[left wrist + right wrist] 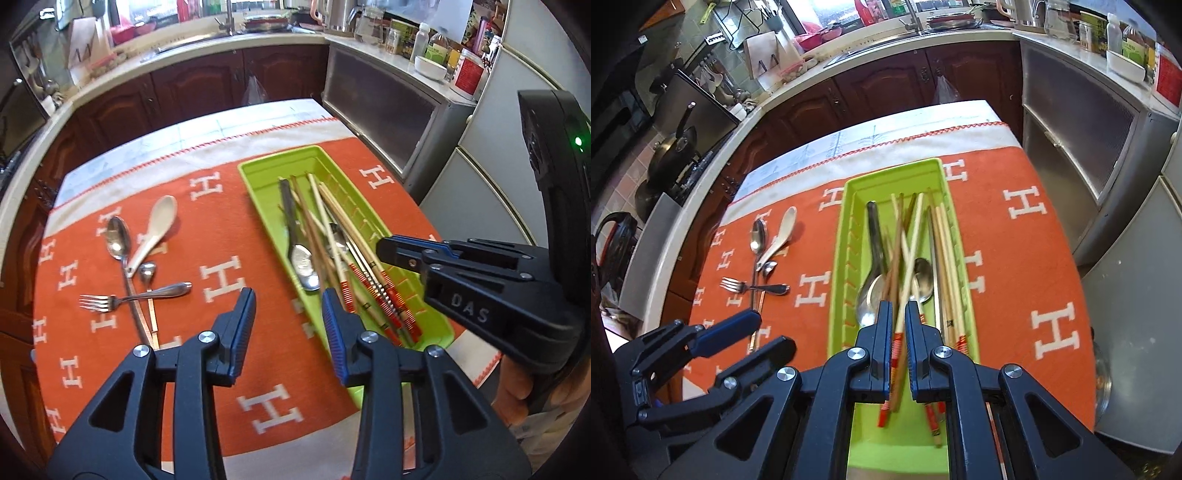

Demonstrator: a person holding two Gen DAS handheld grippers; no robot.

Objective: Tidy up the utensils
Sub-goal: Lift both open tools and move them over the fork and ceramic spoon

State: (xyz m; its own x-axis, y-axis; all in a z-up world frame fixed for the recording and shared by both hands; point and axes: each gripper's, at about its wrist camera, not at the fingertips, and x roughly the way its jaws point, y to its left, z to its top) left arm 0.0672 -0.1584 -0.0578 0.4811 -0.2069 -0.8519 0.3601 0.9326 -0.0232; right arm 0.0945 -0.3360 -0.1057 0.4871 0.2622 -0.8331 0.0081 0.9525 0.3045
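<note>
To the left of the green tray (258, 173), on the orange cloth (207, 236) that covers my table, four pieces lie loose: a fork (110, 302), a long metal spoon (118, 240), a white ceramic spoon (157, 227) and a small metal spoon (147, 273), all bunched and crossing each other, well apart from the tray. My left tool (288, 306) hangs just over the tray's left rim with its jaws apart and nothing between them. Inside the tray lie a dark-handled spoon (295, 236), another metal spoon (923, 277) and a heap of chopsticks (332, 229) with red-banded ends. My right tool (897, 317) sits over the tray's near end, its jaws nearly together, clamped on a pair of chopsticks (908, 254) that slants up across the heap.
</note>
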